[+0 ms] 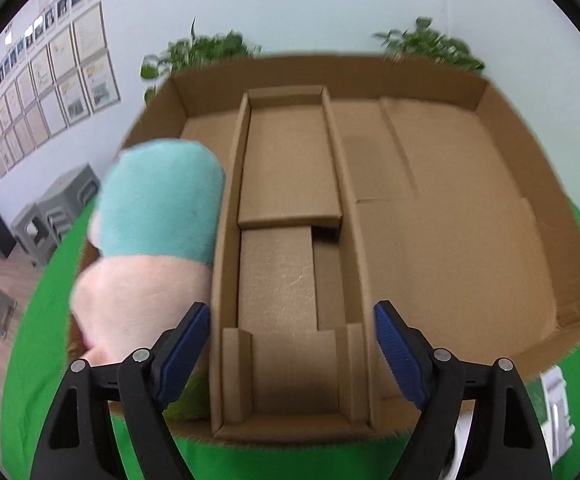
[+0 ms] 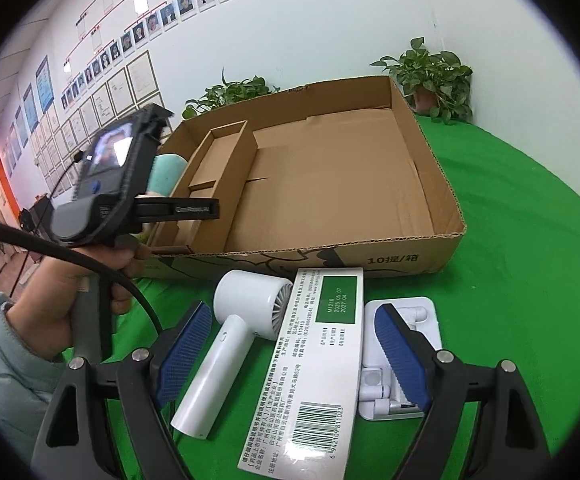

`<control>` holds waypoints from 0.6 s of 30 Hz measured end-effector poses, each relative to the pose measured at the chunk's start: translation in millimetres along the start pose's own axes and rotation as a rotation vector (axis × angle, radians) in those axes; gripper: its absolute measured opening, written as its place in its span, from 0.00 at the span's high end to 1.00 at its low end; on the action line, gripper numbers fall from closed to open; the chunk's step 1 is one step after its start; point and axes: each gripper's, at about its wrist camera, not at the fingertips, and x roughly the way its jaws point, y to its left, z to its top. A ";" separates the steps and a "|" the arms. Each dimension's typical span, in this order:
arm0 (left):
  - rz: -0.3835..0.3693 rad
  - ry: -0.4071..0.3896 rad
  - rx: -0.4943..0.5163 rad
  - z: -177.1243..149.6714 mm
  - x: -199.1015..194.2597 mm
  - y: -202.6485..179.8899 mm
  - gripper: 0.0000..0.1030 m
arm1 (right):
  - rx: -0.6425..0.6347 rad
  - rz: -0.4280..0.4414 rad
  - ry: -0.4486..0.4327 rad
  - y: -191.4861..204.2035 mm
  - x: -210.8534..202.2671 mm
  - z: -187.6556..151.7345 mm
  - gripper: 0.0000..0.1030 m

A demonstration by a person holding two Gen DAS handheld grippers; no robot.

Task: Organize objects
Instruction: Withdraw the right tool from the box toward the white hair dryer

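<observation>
A shallow cardboard box [image 1: 530, 184] with an inner cardboard divider tray [image 1: 286, 168] lies on the green table. A teal and pink plush toy [image 1: 154, 240] stands in the box's left compartment, just left of my left fingers. My left gripper [image 1: 292, 344] is open and empty over the divider tray. In the right wrist view the box [image 2: 446, 204] is ahead. My right gripper [image 2: 290, 352] is open, hovering over a long white and green carton [image 2: 318, 360], with a white hair dryer [image 2: 230, 332] to its left and a white plastic stand [image 2: 406, 360] to its right.
Potted plants [image 2: 434, 76] stand behind the box by the wall. The left hand-held gripper body [image 2: 114, 184] shows over the box's left end. Grey stools [image 1: 50, 216] stand on the floor at left. The table is covered in green cloth [image 2: 530, 240].
</observation>
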 end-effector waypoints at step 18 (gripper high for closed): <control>-0.276 -0.119 0.012 -69.6 -122.2 49.6 0.94 | -0.139 0.007 -0.038 18.2 -24.9 -23.4 0.89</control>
